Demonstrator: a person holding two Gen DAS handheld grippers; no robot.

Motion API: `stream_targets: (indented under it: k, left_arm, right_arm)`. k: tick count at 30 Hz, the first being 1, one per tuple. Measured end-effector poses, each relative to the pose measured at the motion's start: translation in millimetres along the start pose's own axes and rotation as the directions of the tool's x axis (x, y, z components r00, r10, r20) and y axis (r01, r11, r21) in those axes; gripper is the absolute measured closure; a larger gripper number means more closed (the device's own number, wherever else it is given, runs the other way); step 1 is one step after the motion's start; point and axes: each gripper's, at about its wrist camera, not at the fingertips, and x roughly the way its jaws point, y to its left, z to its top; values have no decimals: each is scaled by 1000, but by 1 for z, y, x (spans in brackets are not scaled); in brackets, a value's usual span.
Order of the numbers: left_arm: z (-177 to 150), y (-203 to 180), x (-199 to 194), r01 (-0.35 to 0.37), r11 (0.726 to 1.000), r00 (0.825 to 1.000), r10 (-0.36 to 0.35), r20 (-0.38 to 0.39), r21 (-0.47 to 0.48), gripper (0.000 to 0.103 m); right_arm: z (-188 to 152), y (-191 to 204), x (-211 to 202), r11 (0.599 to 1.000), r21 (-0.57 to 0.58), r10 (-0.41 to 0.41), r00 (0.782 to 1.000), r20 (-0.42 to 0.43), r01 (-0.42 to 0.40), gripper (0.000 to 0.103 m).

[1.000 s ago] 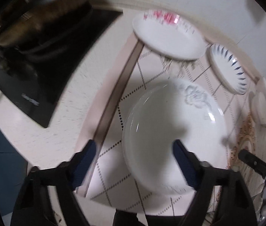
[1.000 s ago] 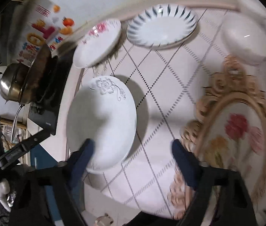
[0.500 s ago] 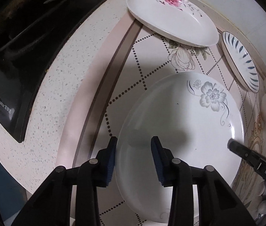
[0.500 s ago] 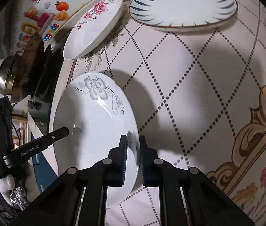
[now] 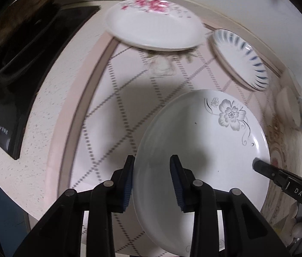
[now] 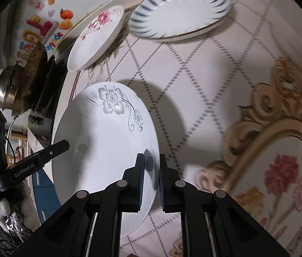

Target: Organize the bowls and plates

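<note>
A white plate with a grey flower (image 5: pixel 204 150) is held above the patterned mat, tilted. My left gripper (image 5: pixel 152 180) is shut on its left rim, one finger under and one over. My right gripper (image 6: pixel 150 177) is shut on its right rim; the plate also shows in the right wrist view (image 6: pixel 106 141). A pink-flower plate (image 5: pixel 153 25) and a blue-striped plate (image 5: pixel 240 57) lie at the back of the mat; both also show in the right wrist view, the pink one (image 6: pixel 96 37) left of the striped one (image 6: pixel 181 10).
A black induction cooktop (image 5: pixel 7 98) with a dark pan sits to the left on the speckled counter (image 5: pixel 29 160). A white bowl (image 5: pixel 287 105) stands at the far right. A steel pot (image 6: pixel 4 90) is beyond the cooktop. The wall runs behind the plates.
Both grippers closed on the grey-flower plate's opposite rims about half a second ago. Since then the plate has risen off the mat and tilted, with its shadow now spread beneath it.
</note>
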Motion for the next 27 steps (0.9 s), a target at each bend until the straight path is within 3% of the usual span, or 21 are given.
stream_targets:
  k: [9,27]
  left_arm:
    - [4,-76,25,34,995,999,-33,-11,98,73]
    - [-1,-141,66,79,981,995,-66,-79,178,73]
  right_arm:
    - [-26,-43,-46,998,44,-40,998,56,38,89]
    - [-55,-117,-86,979,159,-146,981,129,125,89]
